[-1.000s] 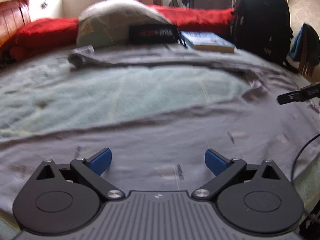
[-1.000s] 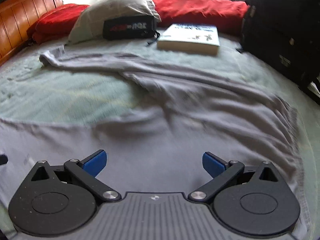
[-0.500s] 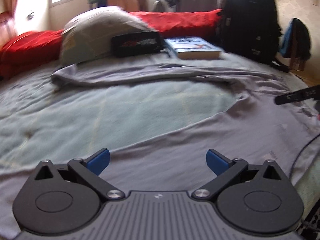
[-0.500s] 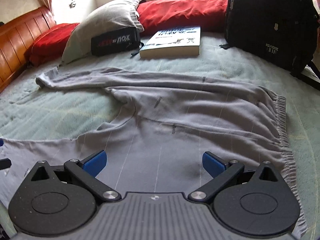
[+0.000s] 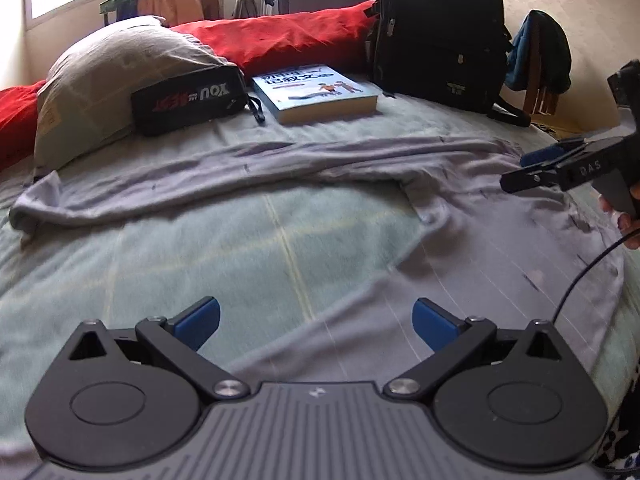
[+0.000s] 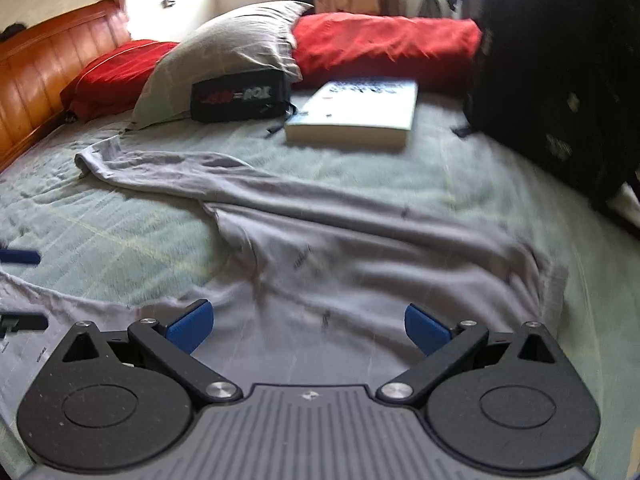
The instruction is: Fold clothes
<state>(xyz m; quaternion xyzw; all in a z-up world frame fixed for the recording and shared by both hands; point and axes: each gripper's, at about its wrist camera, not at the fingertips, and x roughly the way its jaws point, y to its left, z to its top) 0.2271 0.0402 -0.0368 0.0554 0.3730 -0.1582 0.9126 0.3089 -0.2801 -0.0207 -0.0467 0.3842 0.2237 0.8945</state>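
Grey trousers lie crosswise, legs leftward; both tools' fingers spread, empty.

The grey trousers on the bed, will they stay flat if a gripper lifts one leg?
Probably not. The grey trousers already lie wrinkled and draped, so they look floppy and would likely sag. Thin cloth suggests they are light.

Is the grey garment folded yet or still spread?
Spread, not folded: the grey garment lies open across the bed, one leg trailing toward the pillow.

Grey trousers on pale green checked bedcover; red pillows, black backpack.
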